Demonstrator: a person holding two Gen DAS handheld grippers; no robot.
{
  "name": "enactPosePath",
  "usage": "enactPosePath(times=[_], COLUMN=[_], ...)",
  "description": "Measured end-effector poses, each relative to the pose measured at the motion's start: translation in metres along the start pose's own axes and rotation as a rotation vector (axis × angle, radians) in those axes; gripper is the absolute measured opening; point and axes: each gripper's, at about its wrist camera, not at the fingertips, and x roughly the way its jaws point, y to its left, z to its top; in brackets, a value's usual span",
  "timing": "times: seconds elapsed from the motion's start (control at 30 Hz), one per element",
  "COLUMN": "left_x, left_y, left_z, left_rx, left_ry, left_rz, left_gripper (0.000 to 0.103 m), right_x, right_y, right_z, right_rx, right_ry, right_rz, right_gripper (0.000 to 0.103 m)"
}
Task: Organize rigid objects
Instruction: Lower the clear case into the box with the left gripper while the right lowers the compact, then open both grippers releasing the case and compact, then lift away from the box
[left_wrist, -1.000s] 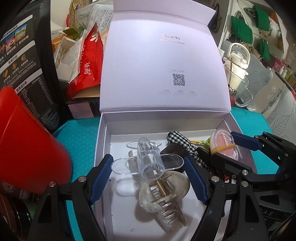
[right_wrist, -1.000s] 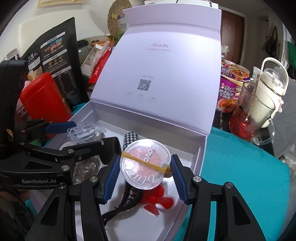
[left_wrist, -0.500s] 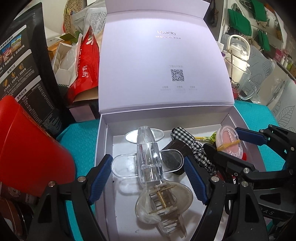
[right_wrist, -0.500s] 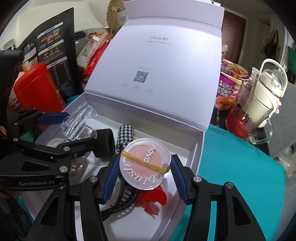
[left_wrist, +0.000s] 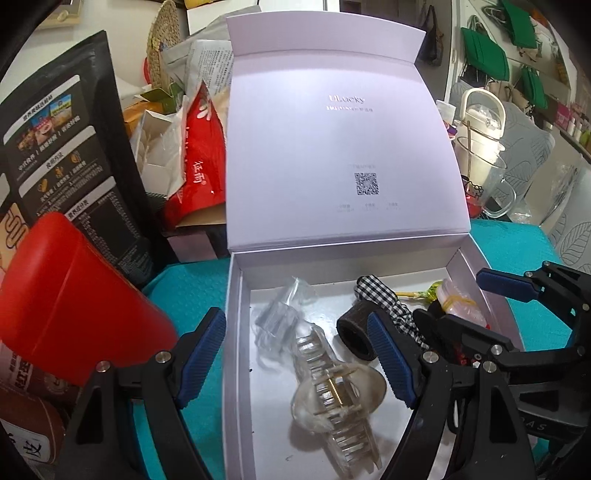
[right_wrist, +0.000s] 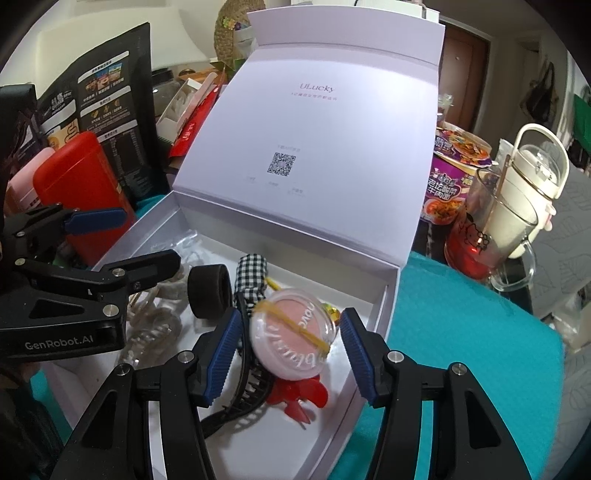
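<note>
A white box (left_wrist: 236, 332) stands with its lid (left_wrist: 332, 147) up on a teal mat. My left gripper (left_wrist: 295, 325) is open over the box's left half. Below it lie a clear hair claw (left_wrist: 336, 391) and a blurred clear plastic piece (left_wrist: 277, 317), touching neither pad. My right gripper (right_wrist: 290, 321) hangs over the right half. A pink blush compact (right_wrist: 291, 328) with a yellow rubber band sits tilted and blurred between its jaws, with a gap at the left pad. A black ring (right_wrist: 208, 291), a checked hair tie (right_wrist: 251, 277), a black comb clip (right_wrist: 247, 391) and a red piece (right_wrist: 303, 397) lie inside.
A red canister (left_wrist: 66, 302) and a black printed bag (left_wrist: 66, 147) crowd the box's left side. A noodle cup (right_wrist: 454, 177), a glass mug (right_wrist: 491, 236) and a white kettle (right_wrist: 532, 162) stand to its right. Teal mat (right_wrist: 461, 332) shows by the right wall.
The clear plastic piece has left the left gripper's jaws and dropped to the box floor. The blush compact has tipped and come loose between the right jaws.
</note>
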Motion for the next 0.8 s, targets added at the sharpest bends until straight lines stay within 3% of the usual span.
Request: enactPosePath(times=[0.53, 0.8], left_x=[-0.020, -0.059], left_y=[0.002, -0.003], left_z=[0.001, 0.001], left_rx=[-0.043, -0.049], left_ry=[-0.003, -0.059], left_rz=[-0.005, -0.029], left_gripper=[0.079, 0.079], right_x=[-0.030, -0.067], right_y=[0.005, 0.010], right_z=[-0.003, -0.002], right_rx=[0.039, 0.033], right_ry=[-0.030, -0.064], right_rz=[-0.040, -0.085], right_gripper=[0.057, 0.057])
